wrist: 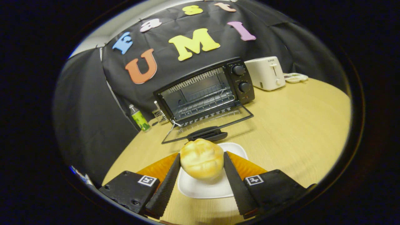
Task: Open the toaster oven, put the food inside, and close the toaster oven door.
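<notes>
The round golden bread bun point(202, 158) sits over a white square plate point(215, 187), near the black toaster oven point(204, 90) with its glass door point(208, 125) dropped open. Our gripper point(202, 165) clasps its sides; we judge it soft, light, easily crushed

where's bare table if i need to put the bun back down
Widest bare patch: table right of the open oven door, in front of the white toaster. Crowded: bottle left of the toaster oven; the gripper holds the bun over the plate.
</notes>
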`<state>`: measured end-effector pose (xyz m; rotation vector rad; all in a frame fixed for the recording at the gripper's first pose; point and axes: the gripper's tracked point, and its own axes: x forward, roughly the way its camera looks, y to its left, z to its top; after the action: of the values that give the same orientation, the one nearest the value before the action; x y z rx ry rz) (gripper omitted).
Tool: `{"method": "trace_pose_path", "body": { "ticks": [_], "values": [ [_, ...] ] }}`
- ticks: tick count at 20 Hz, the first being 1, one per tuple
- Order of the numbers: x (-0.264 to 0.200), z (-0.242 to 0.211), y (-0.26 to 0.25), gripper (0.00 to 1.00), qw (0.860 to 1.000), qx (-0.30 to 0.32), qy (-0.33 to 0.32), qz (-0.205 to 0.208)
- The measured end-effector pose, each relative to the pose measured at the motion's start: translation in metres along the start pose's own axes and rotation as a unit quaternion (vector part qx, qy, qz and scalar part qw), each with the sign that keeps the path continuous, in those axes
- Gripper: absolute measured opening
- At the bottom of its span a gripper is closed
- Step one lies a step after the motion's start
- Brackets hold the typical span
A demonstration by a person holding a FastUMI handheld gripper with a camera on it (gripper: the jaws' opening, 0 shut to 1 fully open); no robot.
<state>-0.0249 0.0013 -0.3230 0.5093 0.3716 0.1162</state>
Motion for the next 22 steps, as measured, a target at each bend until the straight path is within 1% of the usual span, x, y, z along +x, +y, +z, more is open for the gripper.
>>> {"method": "trace_pose_path", "body": {
  "ticks": [3,5,7,9,13,16,19,22],
  "values": [
    [0.009,0.019,0.002,0.87,0.997,0.062,-0.012,0.041],
    [0.013,0.045,0.009,0.87,0.992,0.094,-0.051,0.067],
    [0.021,0.072,0.008,0.87,0.989,0.082,-0.095,0.073],
    [0.033,0.090,0.014,0.87,0.988,0.059,-0.118,0.081],
    [0.076,0.108,0.026,0.88,0.991,0.009,-0.107,0.077],
    [0.107,0.119,0.023,0.88,0.991,-0.022,-0.113,0.061],
    [0.125,0.129,0.020,0.88,0.990,-0.010,-0.126,0.054],
    [0.140,0.130,0.019,0.88,0.993,0.009,-0.109,0.039]
  ]
}}
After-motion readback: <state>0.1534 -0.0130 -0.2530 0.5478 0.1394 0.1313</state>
